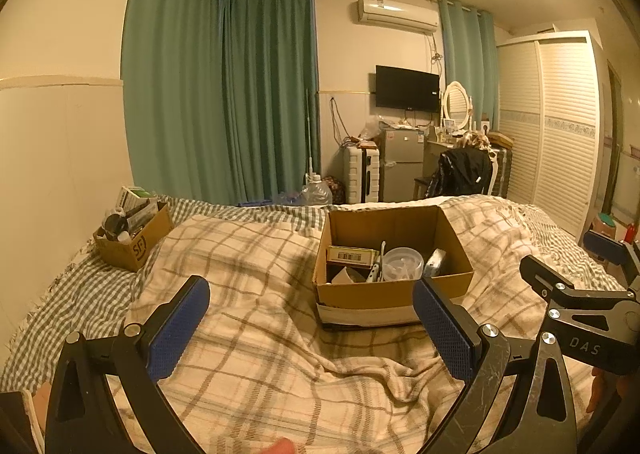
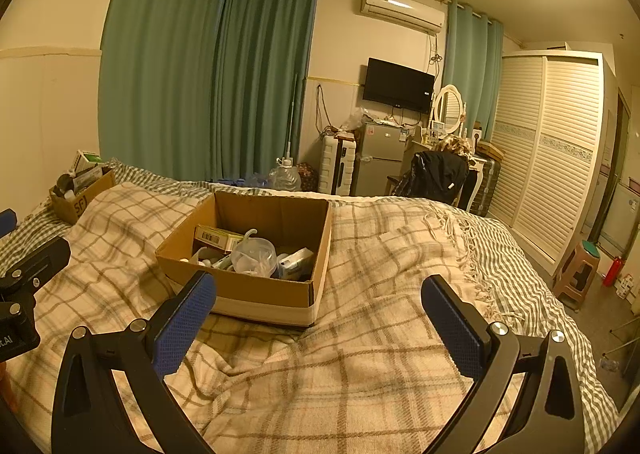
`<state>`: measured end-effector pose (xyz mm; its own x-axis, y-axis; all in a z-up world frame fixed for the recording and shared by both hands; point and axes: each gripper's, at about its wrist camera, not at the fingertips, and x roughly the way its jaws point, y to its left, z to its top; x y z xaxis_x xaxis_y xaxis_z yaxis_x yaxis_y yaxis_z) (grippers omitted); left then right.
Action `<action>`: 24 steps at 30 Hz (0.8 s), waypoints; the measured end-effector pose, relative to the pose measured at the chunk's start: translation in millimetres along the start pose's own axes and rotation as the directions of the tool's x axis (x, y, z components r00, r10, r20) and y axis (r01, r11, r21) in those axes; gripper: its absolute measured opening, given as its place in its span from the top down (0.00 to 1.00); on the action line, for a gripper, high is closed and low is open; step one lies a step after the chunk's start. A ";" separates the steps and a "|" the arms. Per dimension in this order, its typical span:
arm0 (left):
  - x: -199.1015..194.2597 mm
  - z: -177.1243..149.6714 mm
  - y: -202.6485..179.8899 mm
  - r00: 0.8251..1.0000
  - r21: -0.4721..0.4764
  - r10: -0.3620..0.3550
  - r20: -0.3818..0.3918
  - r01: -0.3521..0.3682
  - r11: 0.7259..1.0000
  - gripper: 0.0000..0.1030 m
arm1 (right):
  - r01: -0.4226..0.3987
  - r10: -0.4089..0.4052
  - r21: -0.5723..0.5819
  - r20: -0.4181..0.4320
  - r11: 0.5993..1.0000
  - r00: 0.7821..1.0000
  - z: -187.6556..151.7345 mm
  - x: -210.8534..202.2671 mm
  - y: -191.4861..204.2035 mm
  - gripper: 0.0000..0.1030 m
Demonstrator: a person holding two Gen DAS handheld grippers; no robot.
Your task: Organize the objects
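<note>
An open cardboard box [image 1: 394, 290] sits on the plaid blanket in the middle of the bed; it also shows in the right wrist view [image 2: 244, 286]. It holds a clear plastic tub [image 1: 402, 263], a barcoded carton [image 1: 352, 255] and small white items. A smaller SF-marked cardboard box [image 1: 134, 240] full of bottles and cartons stands at the bed's far left, also in the right wrist view [image 2: 80, 194]. My left gripper [image 1: 312, 318] is open and empty, just short of the big box. My right gripper [image 2: 320, 314] is open and empty, to the right of the box's near corner.
The bed [image 2: 400, 254] is covered by a rumpled plaid blanket over a checked sheet. Beyond it are green curtains [image 1: 224, 94], a water jug [image 1: 316, 192], a suitcase, a small fridge, a chair with a black jacket [image 1: 464, 172] and a white wardrobe [image 2: 552, 142]. A stool [image 2: 580, 270] stands at right.
</note>
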<state>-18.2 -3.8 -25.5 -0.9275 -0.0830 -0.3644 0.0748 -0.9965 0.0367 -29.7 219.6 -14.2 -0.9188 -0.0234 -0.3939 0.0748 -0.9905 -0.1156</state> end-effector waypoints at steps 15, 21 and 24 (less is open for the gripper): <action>-2.1 1.4 2.1 1.000 -0.008 0.018 0.003 -0.018 1.000 0.00 | 0.001 -0.001 -0.002 -0.005 1.000 1.000 -0.1 2.4 3.0 0.00; -3.2 2.0 3.0 1.000 -0.007 0.020 0.002 -0.020 1.000 0.00 | 0.001 -0.001 -0.003 -0.005 1.000 1.000 0.0 2.3 3.0 0.00; -2.8 1.6 2.7 1.000 -0.006 0.021 0.002 -0.021 1.000 0.00 | 0.001 -0.001 -0.003 -0.006 1.000 1.000 -0.1 2.5 3.1 0.00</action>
<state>-16.0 -6.2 -22.9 -0.9264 -0.1037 -0.3620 0.0960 -0.9946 0.0391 -31.7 216.5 -15.6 -0.9166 -0.0220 -0.3992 0.0755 -0.9901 -0.1187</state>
